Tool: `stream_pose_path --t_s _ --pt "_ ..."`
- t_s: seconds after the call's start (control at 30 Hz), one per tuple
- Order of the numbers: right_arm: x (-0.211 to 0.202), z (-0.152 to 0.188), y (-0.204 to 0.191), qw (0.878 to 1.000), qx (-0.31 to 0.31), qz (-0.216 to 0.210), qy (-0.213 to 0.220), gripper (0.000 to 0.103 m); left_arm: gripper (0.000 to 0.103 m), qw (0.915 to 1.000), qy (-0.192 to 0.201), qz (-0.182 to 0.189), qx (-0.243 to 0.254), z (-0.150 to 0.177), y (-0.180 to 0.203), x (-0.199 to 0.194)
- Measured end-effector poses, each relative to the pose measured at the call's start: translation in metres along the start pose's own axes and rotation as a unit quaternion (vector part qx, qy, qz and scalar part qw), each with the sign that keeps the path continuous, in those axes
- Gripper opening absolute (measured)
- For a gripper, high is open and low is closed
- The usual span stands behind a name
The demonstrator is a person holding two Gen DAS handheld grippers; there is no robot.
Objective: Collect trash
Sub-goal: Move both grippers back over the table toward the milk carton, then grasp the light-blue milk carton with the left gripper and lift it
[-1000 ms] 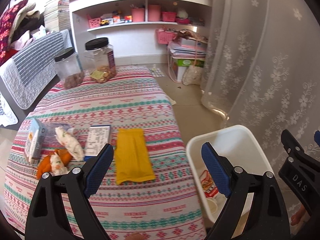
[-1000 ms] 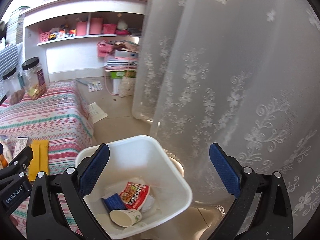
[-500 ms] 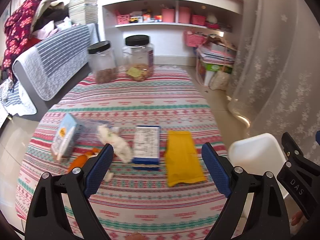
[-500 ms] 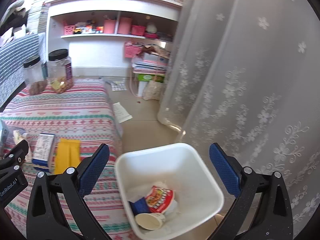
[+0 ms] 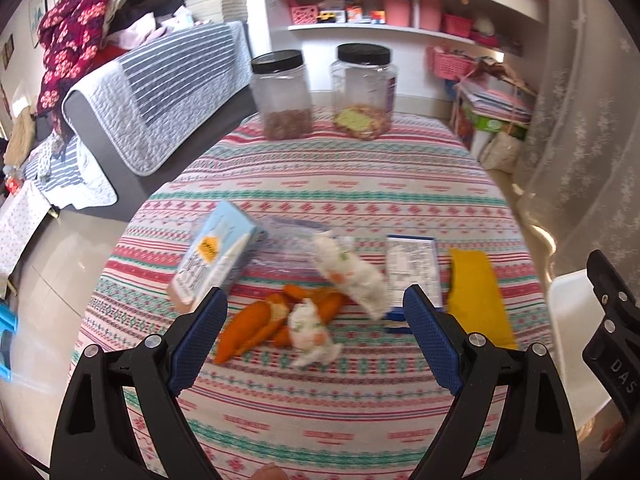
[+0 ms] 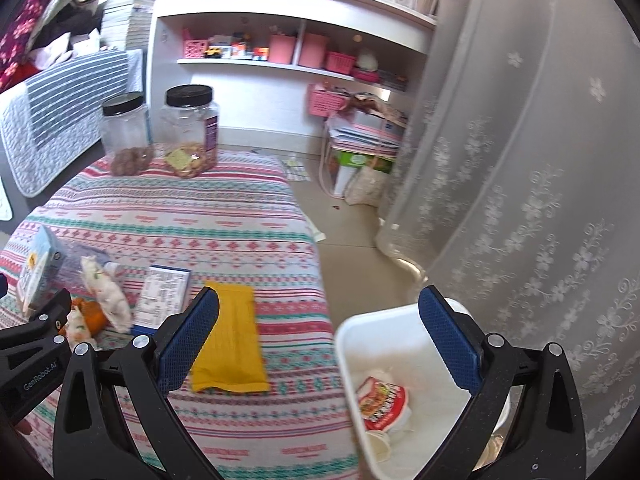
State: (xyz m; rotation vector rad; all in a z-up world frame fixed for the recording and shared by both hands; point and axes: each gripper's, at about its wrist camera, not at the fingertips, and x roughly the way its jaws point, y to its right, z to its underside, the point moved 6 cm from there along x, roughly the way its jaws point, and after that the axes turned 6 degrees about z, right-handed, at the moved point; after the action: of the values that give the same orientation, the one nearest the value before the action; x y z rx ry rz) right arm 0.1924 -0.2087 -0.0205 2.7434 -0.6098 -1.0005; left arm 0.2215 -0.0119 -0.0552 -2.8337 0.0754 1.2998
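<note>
Fingers [image 5: 200, 336] of both grippers spread wide and empty, left gripper [image 5: 316, 336] above curled orange peels [image 5: 256, 322] and crumpled white tissues [image 5: 352, 276] on striped tabletop [image 5: 340, 192], right gripper [image 6: 320, 340] beside white plastic bin [image 6: 352, 344] holding a red wrapper [image 6: 380, 400].

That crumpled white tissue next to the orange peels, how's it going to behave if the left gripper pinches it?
The crumpled tissue looks soft and very light, so it should squash flat between the open left gripper pads. It touches the orange peels, so one may drag along. Unlikely to roll or slip.
</note>
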Motion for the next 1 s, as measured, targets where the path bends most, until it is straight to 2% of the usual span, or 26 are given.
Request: stream_pose_path --t_s 0.17,0.33,0.57,0.83,0.87,0.93,1.0 --pt "0.007 -0.002 -0.022 1.000 -0.011 -0.012 -0.008 0.096 0.087 0.9997 -0.014 -0.020 0.008 -0.003 -0.028 0.012" --pt "0.013 0.001 -0.039 0.999 -0.023 -0.020 -0.019 0.096 0.087 0.9973 -0.043 -0.051 0.031 -0.006 -0.055 0.036" --pt "0.011 0.003 -0.062 0.997 -0.052 -0.059 -0.014 0.096 0.087 0.9872 -0.088 -0.085 0.102 -0.004 -0.067 0.081" --pt "0.014 0.013 -0.094 0.989 -0.100 -0.105 -0.037 0.096 0.087 0.9826 -0.113 -0.100 0.109 -0.008 -0.094 0.113" --pt "0.014 0.015 -0.098 0.987 -0.106 -0.110 -0.040 0.096 0.082 0.9831 -0.113 -0.097 0.107 -0.009 -0.096 0.116" --pt "0.014 0.020 -0.107 0.984 -0.119 -0.121 -0.046 0.096 0.063 0.9848 -0.120 -0.079 0.097 -0.008 -0.101 0.120" --pt "0.015 0.024 -0.116 0.980 -0.127 -0.139 -0.056 0.096 0.063 0.9857 -0.123 -0.073 0.089 -0.006 -0.103 0.120"
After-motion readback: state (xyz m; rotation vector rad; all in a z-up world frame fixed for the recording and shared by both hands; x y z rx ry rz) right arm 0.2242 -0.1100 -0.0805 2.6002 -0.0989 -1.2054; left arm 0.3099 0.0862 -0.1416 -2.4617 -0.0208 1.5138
